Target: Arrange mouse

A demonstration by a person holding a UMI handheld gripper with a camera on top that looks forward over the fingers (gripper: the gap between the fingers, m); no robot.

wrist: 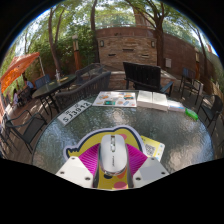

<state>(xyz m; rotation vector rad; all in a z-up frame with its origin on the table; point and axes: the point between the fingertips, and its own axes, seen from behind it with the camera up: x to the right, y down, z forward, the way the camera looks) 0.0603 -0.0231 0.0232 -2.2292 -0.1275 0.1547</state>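
Gripper point(112, 165) fingers closed on white mouse point(112, 152), pink pads point(90, 160) pressing both its sides, over yellow-edged pad point(97, 137) on round glass table point(150, 125); beyond mouse, papers point(116, 98) and white keyboard point(74, 111); farther, black monitor point(141, 75).

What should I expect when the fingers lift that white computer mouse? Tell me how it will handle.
The white computer mouse looks like rigid moulded plastic, so it should stay stiff. Its smooth, rounded shell, standing between the pink pads of the gripper, may slip upward if squeezed high. It seems light, and it probably slides easily on the yellow mat.
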